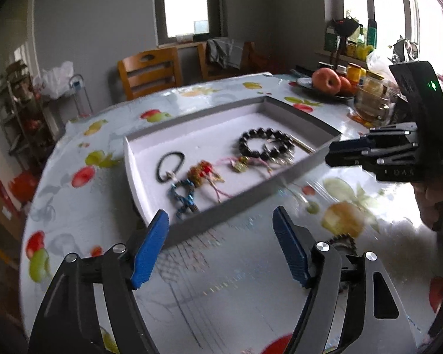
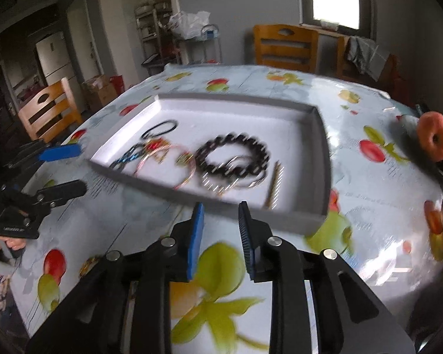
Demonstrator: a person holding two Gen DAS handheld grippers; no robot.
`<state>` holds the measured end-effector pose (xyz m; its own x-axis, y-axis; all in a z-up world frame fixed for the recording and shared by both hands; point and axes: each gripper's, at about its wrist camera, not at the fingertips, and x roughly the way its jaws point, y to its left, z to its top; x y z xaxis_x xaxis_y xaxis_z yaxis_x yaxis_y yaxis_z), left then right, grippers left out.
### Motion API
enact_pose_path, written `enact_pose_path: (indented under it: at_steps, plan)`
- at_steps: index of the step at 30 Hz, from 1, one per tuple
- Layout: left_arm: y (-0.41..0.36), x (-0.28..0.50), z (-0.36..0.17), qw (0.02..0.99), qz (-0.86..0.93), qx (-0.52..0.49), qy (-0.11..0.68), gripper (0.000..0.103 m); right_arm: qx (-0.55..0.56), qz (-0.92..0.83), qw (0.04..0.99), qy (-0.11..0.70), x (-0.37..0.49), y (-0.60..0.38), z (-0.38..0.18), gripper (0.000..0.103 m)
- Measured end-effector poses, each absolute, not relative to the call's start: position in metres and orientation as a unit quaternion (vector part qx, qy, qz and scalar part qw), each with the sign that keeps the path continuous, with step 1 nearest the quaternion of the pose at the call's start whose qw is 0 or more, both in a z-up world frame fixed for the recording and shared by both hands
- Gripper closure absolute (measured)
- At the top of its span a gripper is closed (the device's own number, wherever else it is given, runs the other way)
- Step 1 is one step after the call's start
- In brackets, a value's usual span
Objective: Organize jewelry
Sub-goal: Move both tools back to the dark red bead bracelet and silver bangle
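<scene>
A shallow grey tray with a white floor [image 1: 150,129] [image 2: 322,153] lies on the table. In it lie a black bead bracelet [image 1: 265,144] [image 2: 233,156], a black hair tie [image 1: 171,166] [image 2: 159,128], a blue chain [image 1: 184,196] [image 2: 127,156], a gold-red charm with pink cord [image 1: 205,172] [image 2: 162,153] and a thin gold pin [image 1: 302,144] [image 2: 274,184]. My left gripper [image 1: 218,236] [image 2: 63,168] is open and empty at the tray's near edge. My right gripper [image 2: 221,230] [image 1: 332,155] is partly open, empty, above the tray's near wall. A small bead bracelet [image 1: 344,240] lies on the table by my left gripper's right finger.
The table carries a fruit-print cloth [image 1: 73,206] [image 2: 369,206]. A plate of apples [image 1: 325,84] [image 2: 434,137] and jars [image 1: 372,88] stand at the far right. Wooden chairs [image 1: 149,72] [image 2: 285,47] stand around the table.
</scene>
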<state>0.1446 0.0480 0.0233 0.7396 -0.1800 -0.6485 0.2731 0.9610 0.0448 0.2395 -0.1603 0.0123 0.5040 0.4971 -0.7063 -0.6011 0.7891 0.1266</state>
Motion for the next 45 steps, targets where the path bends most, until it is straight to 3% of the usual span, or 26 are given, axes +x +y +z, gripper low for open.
enact_pose_path:
  at_steps: [9, 11, 14, 24, 26, 45]
  plan:
    - [0.017, 0.121, 0.008, 0.910, -0.180, 0.097, 0.360, 0.032, -0.076, 0.328, 0.852, 0.401, 0.214, -0.157, -0.002, 0.064]
    - [0.014, 0.120, 0.006, 0.906, -0.187, 0.098, 0.367, 0.043, -0.077, 0.328, 0.852, 0.401, 0.210, -0.157, -0.004, 0.057]
    - [0.011, 0.121, -0.001, 0.896, -0.193, 0.097, 0.388, 0.060, -0.074, 0.328, 0.852, 0.401, 0.207, -0.159, -0.004, 0.057]
    - [0.003, 0.116, -0.009, 0.879, -0.215, 0.106, 0.411, 0.077, -0.068, 0.331, 0.853, 0.398, 0.200, -0.162, -0.004, 0.051]
    - [0.004, 0.115, -0.009, 0.879, -0.216, 0.103, 0.412, 0.096, -0.068, 0.332, 0.853, 0.398, 0.199, -0.162, -0.004, 0.051]
    - [0.051, 0.121, 0.001, 0.896, -0.177, 0.032, 0.407, 0.097, -0.091, 0.368, 0.833, 0.404, 0.175, -0.141, -0.006, 0.051]
